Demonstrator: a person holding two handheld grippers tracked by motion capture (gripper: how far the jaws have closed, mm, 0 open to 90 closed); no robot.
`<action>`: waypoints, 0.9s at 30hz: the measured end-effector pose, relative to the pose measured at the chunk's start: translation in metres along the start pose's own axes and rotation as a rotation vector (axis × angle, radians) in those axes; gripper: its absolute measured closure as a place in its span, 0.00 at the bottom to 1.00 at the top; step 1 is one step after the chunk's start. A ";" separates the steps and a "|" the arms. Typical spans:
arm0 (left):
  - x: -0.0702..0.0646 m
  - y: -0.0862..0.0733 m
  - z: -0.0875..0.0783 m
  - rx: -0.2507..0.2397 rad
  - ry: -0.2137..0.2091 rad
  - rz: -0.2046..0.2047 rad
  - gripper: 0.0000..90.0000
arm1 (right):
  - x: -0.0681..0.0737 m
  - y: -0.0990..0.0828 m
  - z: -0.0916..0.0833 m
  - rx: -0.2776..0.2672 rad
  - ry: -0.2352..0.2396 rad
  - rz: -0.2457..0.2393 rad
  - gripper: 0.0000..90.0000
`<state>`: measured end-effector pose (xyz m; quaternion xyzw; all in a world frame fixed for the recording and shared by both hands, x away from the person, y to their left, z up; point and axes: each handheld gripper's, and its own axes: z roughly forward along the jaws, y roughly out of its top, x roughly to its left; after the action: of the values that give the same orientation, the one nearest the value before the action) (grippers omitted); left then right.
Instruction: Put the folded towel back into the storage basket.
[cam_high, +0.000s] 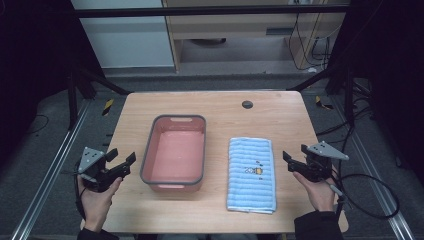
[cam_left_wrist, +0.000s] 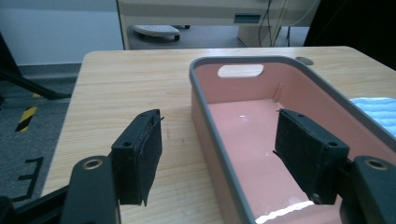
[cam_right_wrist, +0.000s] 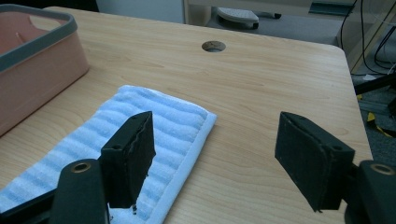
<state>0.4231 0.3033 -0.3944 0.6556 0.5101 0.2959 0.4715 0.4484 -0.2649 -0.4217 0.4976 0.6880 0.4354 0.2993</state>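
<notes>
The pink tub (cam_high: 174, 152) sat bare inside at mid-table (blue towel (cam_high: 251, 173) folded flat just right of it), while left gripper (cam_high: 121, 163) and right gripper (cam_high: 296, 154) flanked them, jaws spread wide, grasping nothing.

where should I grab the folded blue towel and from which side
Take the folded blue towel at its long right edge, coming in from the right with the right gripper: it lies flat, and that bare edge is nearest those open jaws.

free: bare table (cam_high: 225, 107) beyond towel (cam_high: 251, 172) | obstacle: pink tub (cam_high: 174, 181) at centre-left
</notes>
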 end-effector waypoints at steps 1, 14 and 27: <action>-0.002 0.000 0.000 0.000 -0.005 0.005 0.35 | 0.000 0.000 0.000 -0.004 -0.002 -0.007 0.32; -0.033 0.006 0.005 -0.003 -0.059 0.057 0.34 | 0.003 0.010 0.002 -0.010 0.013 -0.021 0.35; -0.060 0.008 0.014 0.004 -0.088 0.111 0.35 | 0.003 0.018 0.003 -0.018 0.020 -0.010 0.35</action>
<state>0.4198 0.2416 -0.3865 0.6963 0.4524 0.2913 0.4751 0.4576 -0.2594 -0.4063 0.4871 0.6895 0.4447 0.2992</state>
